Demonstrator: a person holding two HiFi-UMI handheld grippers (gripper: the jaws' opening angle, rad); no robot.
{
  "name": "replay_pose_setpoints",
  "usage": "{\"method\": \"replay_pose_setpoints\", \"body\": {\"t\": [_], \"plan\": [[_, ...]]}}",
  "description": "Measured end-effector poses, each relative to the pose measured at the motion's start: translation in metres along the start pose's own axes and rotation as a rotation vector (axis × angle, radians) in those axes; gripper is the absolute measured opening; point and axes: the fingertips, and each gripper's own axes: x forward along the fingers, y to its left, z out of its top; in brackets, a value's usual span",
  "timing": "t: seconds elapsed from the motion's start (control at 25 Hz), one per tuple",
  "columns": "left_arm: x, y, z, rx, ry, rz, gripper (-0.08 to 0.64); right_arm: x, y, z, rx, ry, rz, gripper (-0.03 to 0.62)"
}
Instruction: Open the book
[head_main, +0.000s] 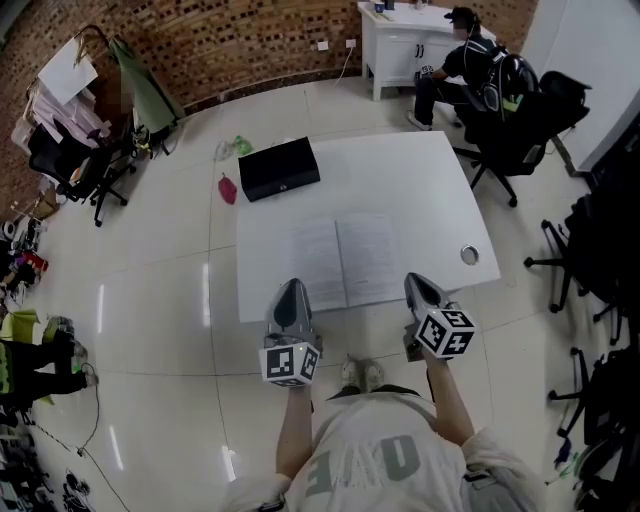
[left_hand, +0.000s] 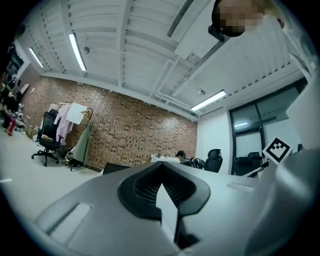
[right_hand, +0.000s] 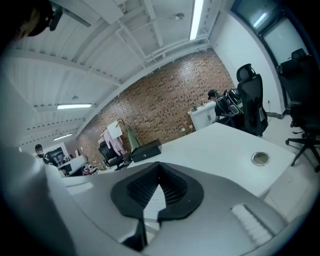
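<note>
Head view has the white-paged book (head_main: 343, 262) lying open and flat on the near half of the white rectangular table (head_main: 420, 170), so you look pretty much done. Your left gripper (head_main: 291, 292) and right gripper (head_main: 421, 285) hang over the table's near edge, both clamped shut on nothing. Only risk I see: dip down and those closed tips could snag a page, crease it, or shove the book around.

Open book (head_main: 345, 258), page print too small to read, lower-left corner hidden behind left gripper (head_main: 292, 288), floor clutter (head_main: 22, 440) at lower left cut off by frame edge
</note>
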Motion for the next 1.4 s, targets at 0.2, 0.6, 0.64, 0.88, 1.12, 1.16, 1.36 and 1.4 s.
{"method": "replay_pose_setpoints", "body": {"t": [0.2,0.6,0.64,0.88,1.12,1.16,1.36,1.4], "plan": [[-0.013,-0.01,-0.002,-0.022,0.015,-0.053,0.012,-0.033,0.012,0.013,0.01,-0.082,-0.038,0.005],[-0.091,-0.039,0.013,0.008,-0.032,-0.018,0.012,-0.115,0.034,-0.017,-0.044,-0.121,0.043,0.005],[-0.109,-0.047,0.016,0.012,-0.041,-0.016,0.012,-0.133,0.035,-0.027,-0.053,-0.123,0.045,0.005],[-0.255,-0.137,-0.005,0.045,-0.037,-0.038,0.012,-0.269,0.038,-0.108,-0.071,-0.111,0.068,0.005],[-0.378,-0.219,-0.015,0.017,0.013,-0.016,0.012,-0.395,0.082,-0.141,-0.099,-0.12,0.159,0.005],[-0.392,-0.229,-0.013,0.02,0.016,-0.016,0.012,-0.411,0.088,-0.146,-0.096,-0.121,0.17,0.005],[-0.433,-0.263,0.004,0.028,0.019,-0.037,0.012,-0.464,0.104,-0.159,-0.015,-0.132,0.191,0.003],[-0.438,-0.266,0.006,0.024,0.022,-0.034,0.012,-0.469,0.104,-0.163,0.005,-0.126,0.192,0.003]]}}
